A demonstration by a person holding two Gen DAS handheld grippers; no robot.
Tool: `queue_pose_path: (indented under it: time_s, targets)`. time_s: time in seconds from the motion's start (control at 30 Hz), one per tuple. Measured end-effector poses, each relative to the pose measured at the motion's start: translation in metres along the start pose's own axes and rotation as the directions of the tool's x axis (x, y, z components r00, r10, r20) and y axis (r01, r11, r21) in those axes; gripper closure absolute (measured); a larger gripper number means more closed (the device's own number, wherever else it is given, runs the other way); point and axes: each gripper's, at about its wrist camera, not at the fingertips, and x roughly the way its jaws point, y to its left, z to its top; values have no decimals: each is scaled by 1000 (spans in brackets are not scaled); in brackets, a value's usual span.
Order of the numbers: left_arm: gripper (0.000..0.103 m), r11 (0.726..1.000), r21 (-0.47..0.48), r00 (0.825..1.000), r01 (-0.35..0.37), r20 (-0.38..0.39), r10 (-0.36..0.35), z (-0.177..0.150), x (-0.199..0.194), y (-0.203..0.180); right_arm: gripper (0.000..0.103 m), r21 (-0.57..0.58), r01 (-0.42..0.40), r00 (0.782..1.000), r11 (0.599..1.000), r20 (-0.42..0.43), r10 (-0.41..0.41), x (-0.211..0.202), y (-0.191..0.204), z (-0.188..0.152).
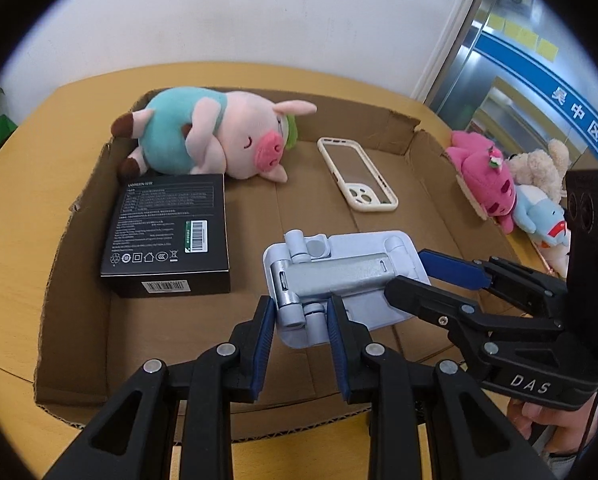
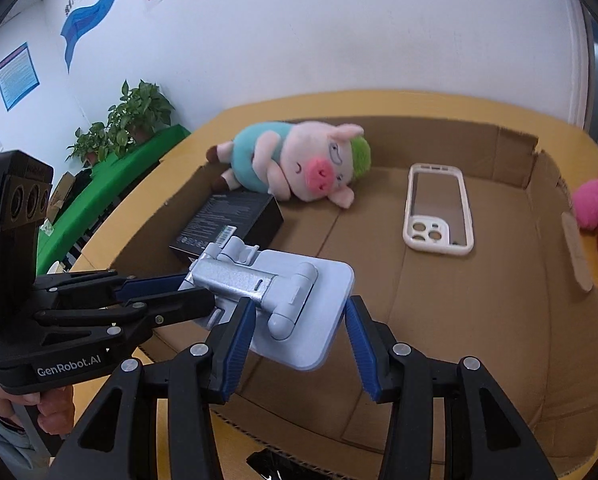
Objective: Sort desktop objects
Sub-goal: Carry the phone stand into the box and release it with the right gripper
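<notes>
Phone stand (image 1: pixel 339 276), near end hidden between left tongs (image 1: pixel 301 332)
</notes>
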Motion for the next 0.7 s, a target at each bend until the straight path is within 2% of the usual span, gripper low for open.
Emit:
queue_pose_path:
  time_s: [0.23,0.37,0.43,0.53,0.63,0.7]
  targets:
    - [78,998,-14,994,-56,-94,54,-4,19,5,57,25,-12,993,1000,-120,15,24,-3,3]
    - [78,994,-10,983,-110,-151,107,-8,29,6,57,61,-25,982,998,-185,36,42,-4,-1]
    - [78,993,-21,977,-117,-179,111,-11,35,9,56,70,-24,976,997,-214,39,50,-3,-5]
    - [78,991,-16,975,-130,-183,125,-13,37,11,55,64,-12,968,998,-249,27,57,0,-11]
    - [78,992,-39,982,-124,-147,117,-13,27,14,54,83,-37,968,996,-244,56,57,-2,-17]
    - [78,989,-34,984,-146,-106,142,-11,16,11,44,80,-38,974,996,-221,55,49,-2,-17]
